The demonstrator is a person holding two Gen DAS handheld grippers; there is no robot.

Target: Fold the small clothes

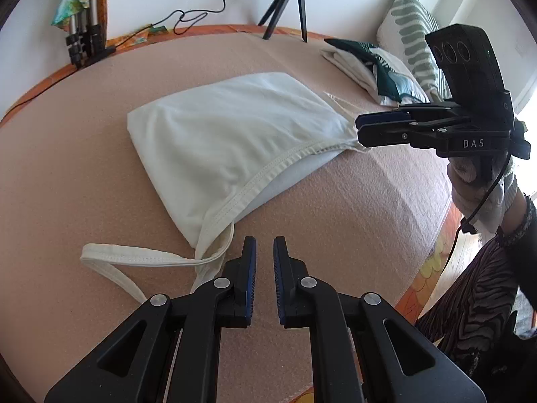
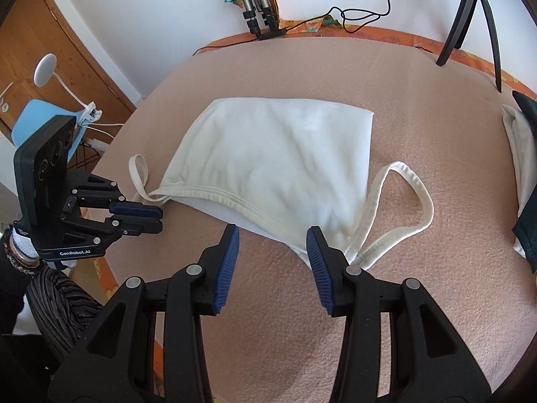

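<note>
The white camisole (image 2: 275,161) lies folded once mid-bed (image 2: 419,319), straps loose at 4 and 8 o'clock. Left gripper (image 1: 264,252) nearly pressed together, empty; right gripper (image 2: 272,238) spread, empty. Further folding likely remains.

You get bright, soft daylight with faint shadows. A window (image 1: 528,97) glares white at the right. Edges bend and darken.

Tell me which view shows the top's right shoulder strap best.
The right wrist view: the right strap lies there as a full open loop beside the white top. In the left wrist view the right gripper covers that corner, leaving only a thin bit visible.
</note>
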